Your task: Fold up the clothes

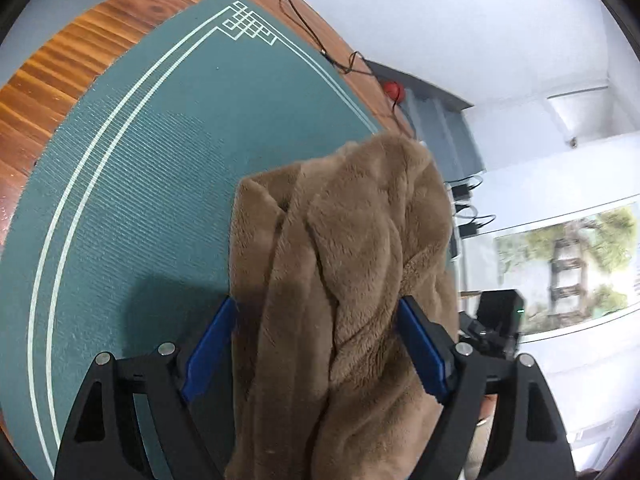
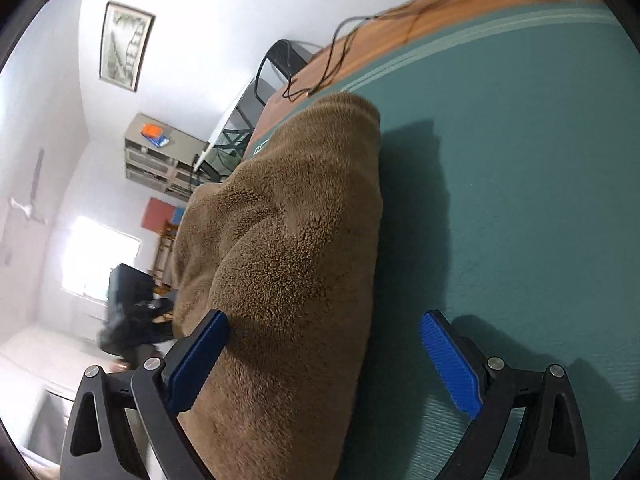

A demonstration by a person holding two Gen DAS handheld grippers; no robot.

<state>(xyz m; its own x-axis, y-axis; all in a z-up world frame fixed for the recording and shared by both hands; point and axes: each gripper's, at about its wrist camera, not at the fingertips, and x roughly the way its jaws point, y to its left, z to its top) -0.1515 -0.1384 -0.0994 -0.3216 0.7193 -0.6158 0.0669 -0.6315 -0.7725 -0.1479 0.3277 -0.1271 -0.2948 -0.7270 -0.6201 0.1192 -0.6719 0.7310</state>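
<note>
A brown fleece garment [image 1: 344,264] hangs bunched above the green mat [image 1: 160,184]. My left gripper [image 1: 316,312] has its blue fingers [image 1: 212,352] pressed on a thick fold of the garment, one on each side. In the right wrist view the same garment [image 2: 288,248] drapes over the left blue finger [image 2: 200,356]. My right gripper [image 2: 324,356] stands wide; its right finger [image 2: 452,364] is apart from the cloth, above the mat [image 2: 520,184]. The garment's lower part is hidden behind both grippers.
The mat lies on a wooden table [image 1: 60,64] with a black cable [image 1: 320,48] along its far edge. The cable also shows in the right wrist view [image 2: 340,52]. A shelf unit [image 2: 160,156] and a chair [image 2: 168,248] stand beyond the table.
</note>
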